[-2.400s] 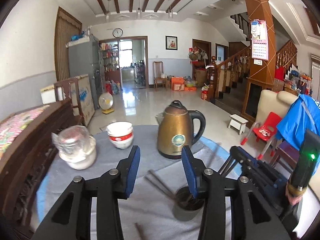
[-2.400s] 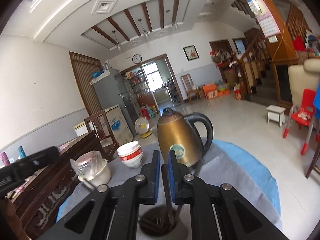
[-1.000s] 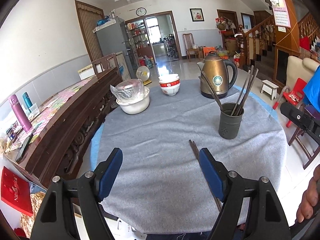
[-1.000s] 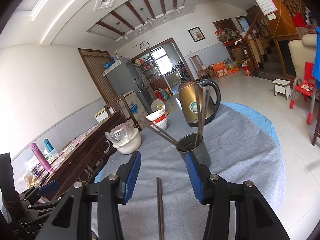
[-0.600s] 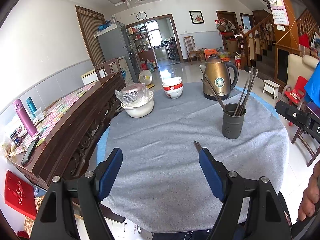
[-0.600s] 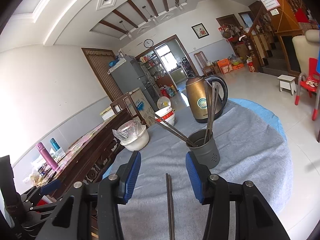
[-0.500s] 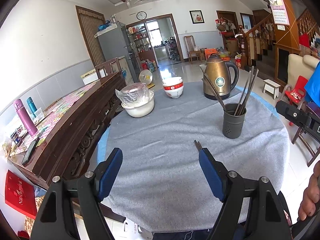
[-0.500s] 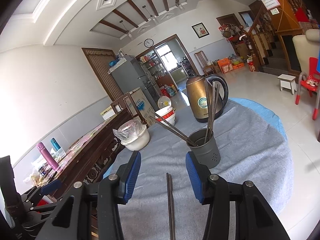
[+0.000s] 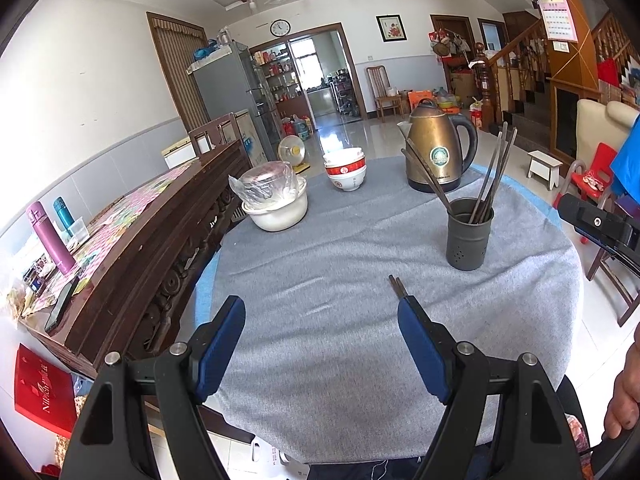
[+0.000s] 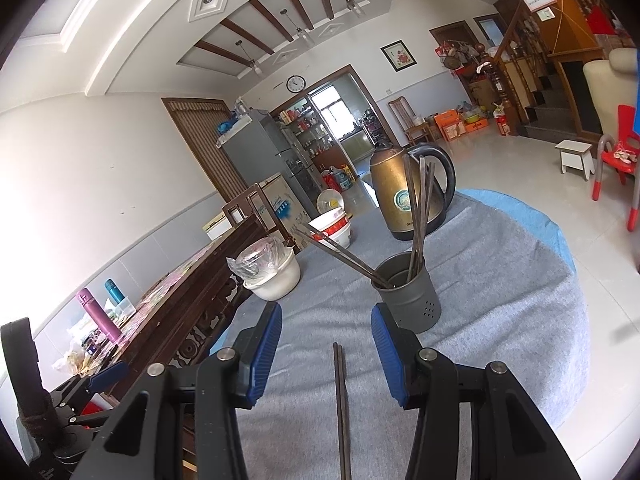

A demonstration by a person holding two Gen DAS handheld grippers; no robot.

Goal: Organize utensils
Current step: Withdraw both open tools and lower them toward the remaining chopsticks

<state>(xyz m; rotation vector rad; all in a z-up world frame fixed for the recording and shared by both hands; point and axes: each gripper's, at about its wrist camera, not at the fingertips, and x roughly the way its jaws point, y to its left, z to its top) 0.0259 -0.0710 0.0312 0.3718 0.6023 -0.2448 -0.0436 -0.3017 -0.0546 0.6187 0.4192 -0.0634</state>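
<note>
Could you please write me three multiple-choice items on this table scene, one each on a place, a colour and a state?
1. Where do the loose chopsticks lie?
A. in the holder
B. on the cloth
C. in a bowl

2. What colour is the kettle?
A. bronze
B. white
C. red

3. How is the right gripper?
A. shut on chopsticks
B. shut on the holder
C. open, empty

Answers: 1 B, they lie flat on the grey cloth short of the holder; 2 A, its body is bronze; 3 C, nothing touches its pads.
</note>
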